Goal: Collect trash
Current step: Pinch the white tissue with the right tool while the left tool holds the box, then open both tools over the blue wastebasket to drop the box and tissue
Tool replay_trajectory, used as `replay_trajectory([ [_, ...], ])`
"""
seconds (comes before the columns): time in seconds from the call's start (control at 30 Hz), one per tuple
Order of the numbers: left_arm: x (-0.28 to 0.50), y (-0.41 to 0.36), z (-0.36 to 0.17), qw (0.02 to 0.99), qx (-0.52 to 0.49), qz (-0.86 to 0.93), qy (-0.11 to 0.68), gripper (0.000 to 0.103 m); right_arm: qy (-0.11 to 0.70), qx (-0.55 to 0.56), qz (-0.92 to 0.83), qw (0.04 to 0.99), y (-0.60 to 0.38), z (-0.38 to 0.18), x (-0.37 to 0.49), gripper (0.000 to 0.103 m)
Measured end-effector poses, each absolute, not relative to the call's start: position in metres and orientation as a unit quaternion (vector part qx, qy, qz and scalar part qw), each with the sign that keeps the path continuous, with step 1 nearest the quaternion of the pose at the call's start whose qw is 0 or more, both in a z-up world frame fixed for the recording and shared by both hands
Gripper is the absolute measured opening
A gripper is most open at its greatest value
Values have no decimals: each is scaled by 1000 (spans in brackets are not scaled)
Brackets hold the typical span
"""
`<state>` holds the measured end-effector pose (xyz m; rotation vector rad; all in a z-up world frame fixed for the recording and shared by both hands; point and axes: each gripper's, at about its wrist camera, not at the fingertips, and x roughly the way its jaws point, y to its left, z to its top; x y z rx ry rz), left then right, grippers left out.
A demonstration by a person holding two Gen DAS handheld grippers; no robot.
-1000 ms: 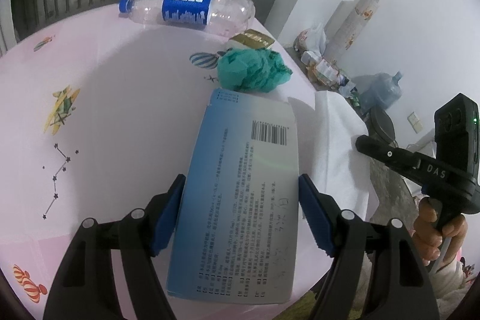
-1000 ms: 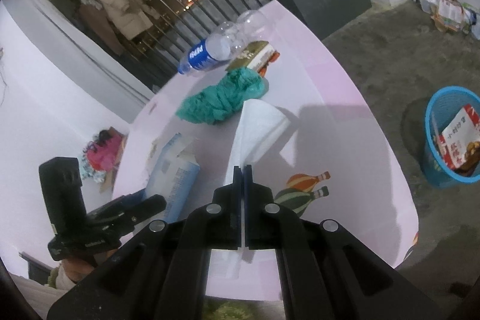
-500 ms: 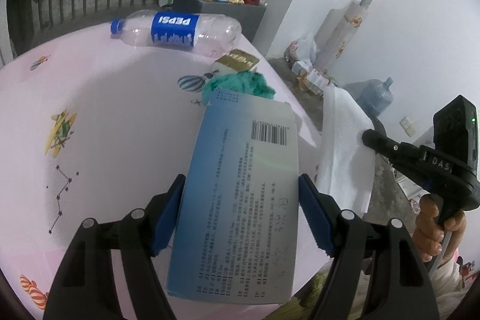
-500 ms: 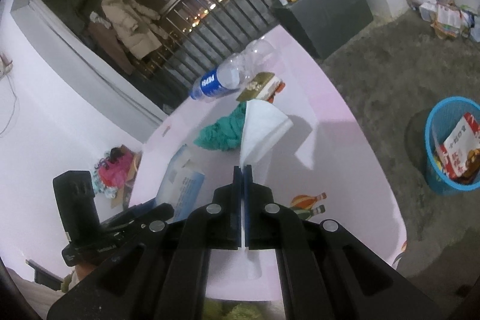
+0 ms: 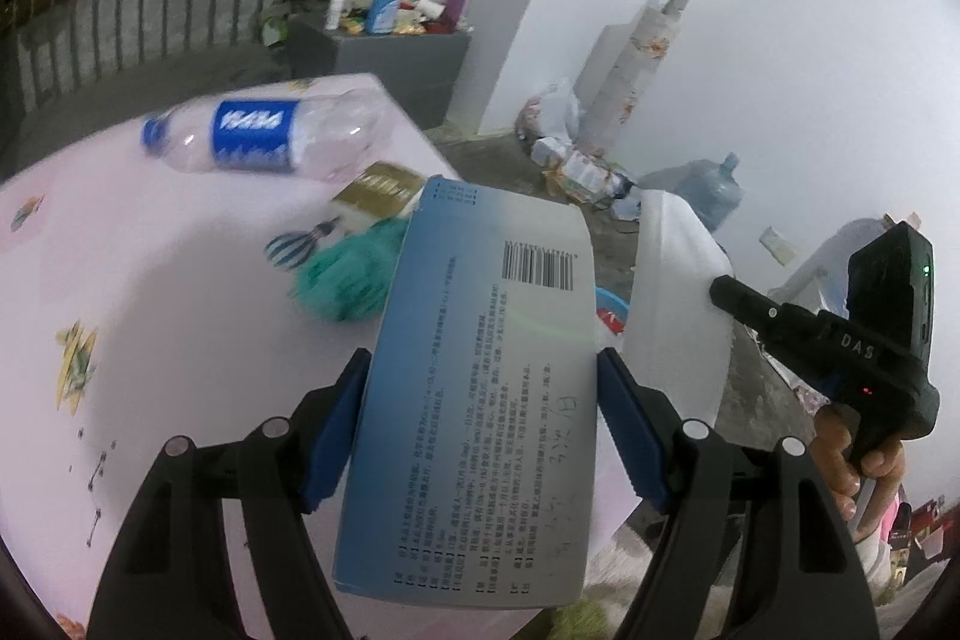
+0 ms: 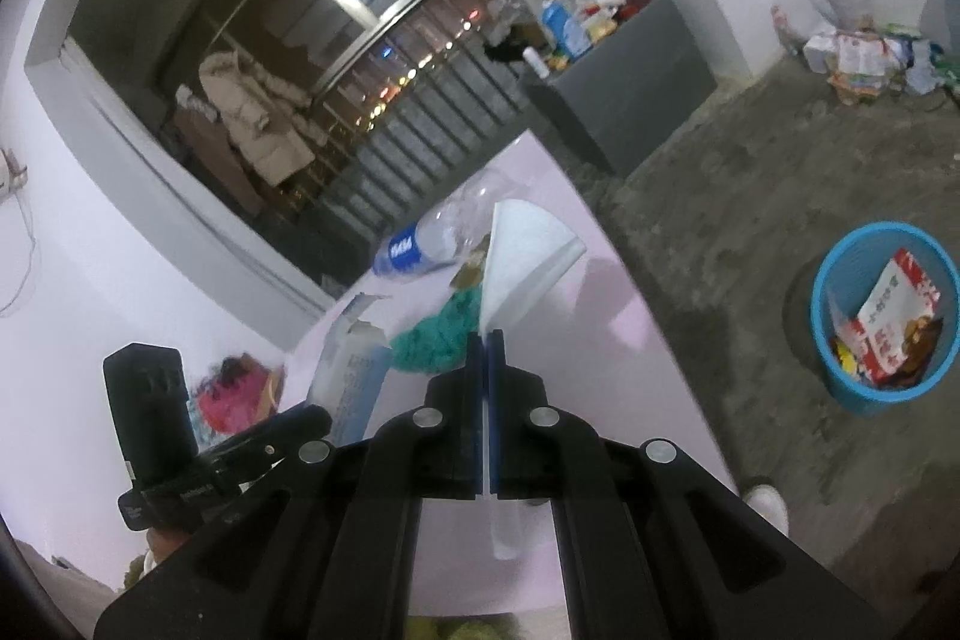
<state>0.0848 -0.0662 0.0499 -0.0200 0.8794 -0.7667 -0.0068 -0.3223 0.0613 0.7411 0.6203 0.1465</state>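
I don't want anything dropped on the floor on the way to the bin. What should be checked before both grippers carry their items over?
1. Left gripper grip on the blue box: ok, both fingers press its sides.
2. Right gripper grip on the white tissue: ok, shut on its lower edge, the sheet standing up above the fingers.
3. Both items lifted off the pink table: ok, as far as can be seen.
4. Blue bin located: ok, on the floor to the right of the table.
5. Room in the bin: cannot tell; it already holds packaging.
6. Trash left on the table: not ok; the Pepsi bottle and green wad remain.
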Motion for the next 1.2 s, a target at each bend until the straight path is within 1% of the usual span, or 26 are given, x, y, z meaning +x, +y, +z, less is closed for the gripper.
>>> replay_trajectory([
  [0.3,87,-138,65,818,22,-410,403,72,264,374,32,888,-359,61,-23,0],
  [0.63,91,-228,64,787,52,-459,409,72,228,386,-40,893,-410,54,-46,0],
  [0.93,107,-322,41,750,65,-478,452,72,215,392,-129,885,-476,36,-69,0],
  [1.2,113,-416,-3,728,106,-477,482,73,239,433,-173,852,-519,-16,-67,0],
])
